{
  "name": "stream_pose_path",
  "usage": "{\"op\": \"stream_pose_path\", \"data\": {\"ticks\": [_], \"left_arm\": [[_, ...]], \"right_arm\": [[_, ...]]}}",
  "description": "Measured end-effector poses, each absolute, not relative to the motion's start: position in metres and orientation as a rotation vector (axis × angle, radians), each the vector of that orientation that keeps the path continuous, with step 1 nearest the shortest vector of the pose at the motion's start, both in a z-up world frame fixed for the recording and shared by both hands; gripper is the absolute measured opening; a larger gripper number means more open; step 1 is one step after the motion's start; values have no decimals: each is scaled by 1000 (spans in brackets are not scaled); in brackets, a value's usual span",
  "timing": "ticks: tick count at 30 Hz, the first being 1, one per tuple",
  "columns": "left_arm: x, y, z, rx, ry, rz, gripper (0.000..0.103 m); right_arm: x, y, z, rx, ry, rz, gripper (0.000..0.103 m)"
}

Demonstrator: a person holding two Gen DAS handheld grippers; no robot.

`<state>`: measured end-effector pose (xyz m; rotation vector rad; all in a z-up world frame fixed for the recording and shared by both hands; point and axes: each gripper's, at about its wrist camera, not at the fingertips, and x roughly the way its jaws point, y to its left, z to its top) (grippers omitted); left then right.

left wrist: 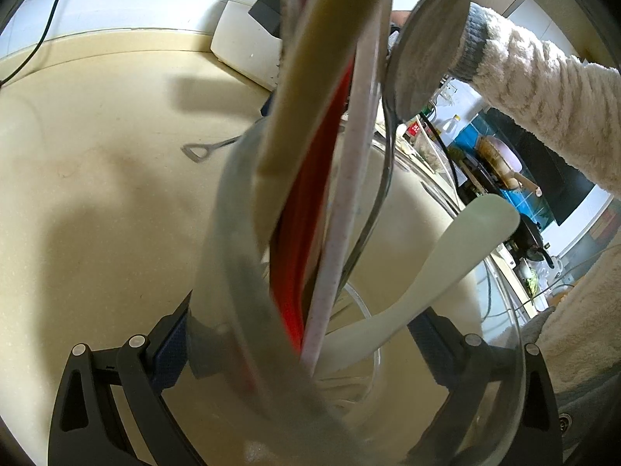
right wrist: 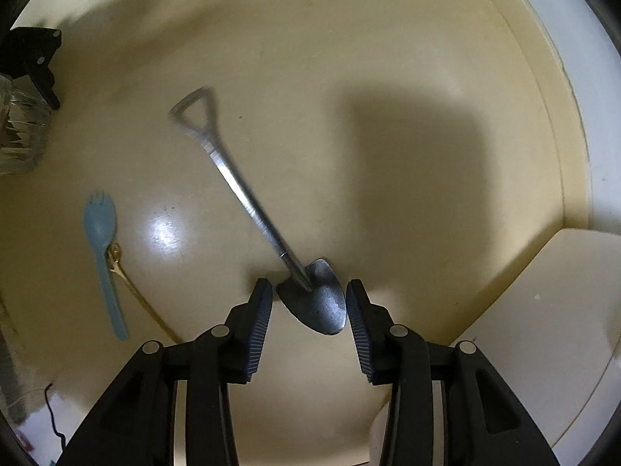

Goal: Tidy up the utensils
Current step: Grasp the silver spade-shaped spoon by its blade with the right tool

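Observation:
My left gripper [left wrist: 306, 334] is shut on a clear glass cup [left wrist: 233, 272] that holds several utensils: a cream handle [left wrist: 310, 77], a red one [left wrist: 310, 209], a speckled pink one [left wrist: 349, 209], a white spatula [left wrist: 446, 272] and a round metal spoon [left wrist: 431, 46]. My right gripper [right wrist: 308, 299] is open, its jaws on either side of the bowl of a shovel-shaped metal spoon [right wrist: 248, 194] that lies on the counter. A blue spork [right wrist: 103, 256] and a thin gold utensil [right wrist: 132, 287] lie to its left.
The beige counter [right wrist: 349, 58] has a raised back edge. A white appliance [left wrist: 252, 39] stands at the back. A sleeved arm [left wrist: 543, 89] crosses the upper right. The shovel spoon's handle shows behind the cup [left wrist: 202, 151]. The cup and left gripper show at far left [right wrist: 23, 116].

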<state>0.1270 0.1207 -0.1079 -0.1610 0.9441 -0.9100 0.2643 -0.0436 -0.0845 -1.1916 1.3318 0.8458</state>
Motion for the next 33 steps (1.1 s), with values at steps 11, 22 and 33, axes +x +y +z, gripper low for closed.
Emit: {"op": "stream_pose_path", "data": {"ticks": [11, 22, 33], "left_arm": [[127, 121, -108, -161, 944, -910, 100], [128, 121, -108, -160, 944, -909, 100], [125, 116, -107, -148, 943, -904, 100]], "right_arm": [[221, -80, -73, -891, 1394, 886, 31], [181, -128, -68, -444, 1460, 941, 5], [140, -218, -103, 587, 1573, 808, 34]]}}
